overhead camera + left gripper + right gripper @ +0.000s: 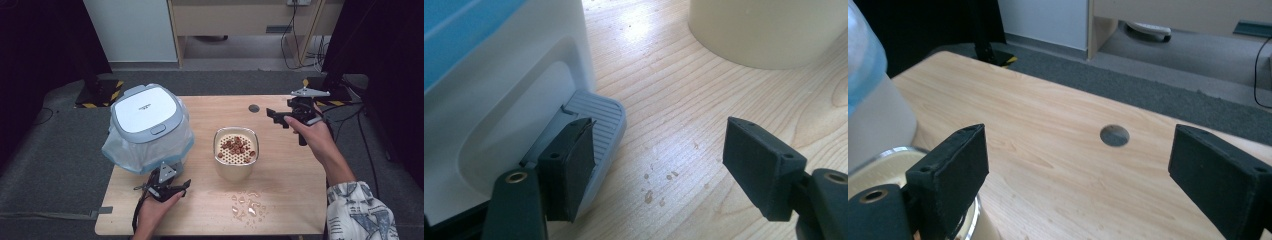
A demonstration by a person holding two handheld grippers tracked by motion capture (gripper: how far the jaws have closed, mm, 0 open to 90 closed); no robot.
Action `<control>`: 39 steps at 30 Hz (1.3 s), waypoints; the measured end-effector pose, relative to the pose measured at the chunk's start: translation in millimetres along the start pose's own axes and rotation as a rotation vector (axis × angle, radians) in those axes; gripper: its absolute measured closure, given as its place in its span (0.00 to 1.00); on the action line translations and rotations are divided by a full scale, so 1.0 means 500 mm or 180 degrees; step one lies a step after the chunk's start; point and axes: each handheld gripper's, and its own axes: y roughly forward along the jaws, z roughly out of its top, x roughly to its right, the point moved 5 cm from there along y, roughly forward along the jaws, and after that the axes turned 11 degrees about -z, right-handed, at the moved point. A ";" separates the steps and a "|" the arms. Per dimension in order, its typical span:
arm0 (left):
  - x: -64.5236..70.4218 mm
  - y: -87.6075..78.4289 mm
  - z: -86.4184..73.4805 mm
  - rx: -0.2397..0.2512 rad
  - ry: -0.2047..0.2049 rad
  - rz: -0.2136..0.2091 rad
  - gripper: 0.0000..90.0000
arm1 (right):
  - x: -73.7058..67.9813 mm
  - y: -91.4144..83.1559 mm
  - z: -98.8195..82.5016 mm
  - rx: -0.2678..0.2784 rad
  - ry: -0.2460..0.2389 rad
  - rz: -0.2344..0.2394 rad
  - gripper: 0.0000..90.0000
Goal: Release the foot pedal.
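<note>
Left gripper [659,165] is seen spread wide, nothing gripped; the bin's grey pedal [596,125] sits against its left pad, the lidded bin [149,125] just behind. Right gripper [281,117] is also released, held above and to the right of the cream strainer cup [236,152] of brown scraps (spilled drops lie nearby). Pedal should be pressed squarely and held down before the cup is gripped by its rim.

left gripper [172,189]: jaws apart, low | right gripper [278,117]: jaws apart, raised
</note>
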 end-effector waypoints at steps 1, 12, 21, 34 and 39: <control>0.000 0.000 0.000 0.0004 0.0003 0.0005 0.31 | 0.004 0.001 -0.010 -0.0018 0.0001 -0.0015 0.11; 0.000 0.005 -0.004 -0.0030 0.0025 -0.0024 0.29 | 0.029 0.009 -0.090 -0.0171 0.0069 -0.0102 0.10; 0.001 0.007 -0.005 -0.0034 0.0073 -0.0017 0.27 | 0.043 0.013 -0.159 -0.0294 0.0090 -0.0128 0.10; 0.003 -0.002 0.000 0.0041 0.0074 -0.0038 0.27 | 0.049 0.020 -0.248 -0.0465 0.0204 -0.0116 0.09; 0.006 -0.005 0.001 0.0076 0.0063 -0.0068 0.27 | 0.045 0.029 -0.287 -0.0585 0.0219 -0.0164 0.09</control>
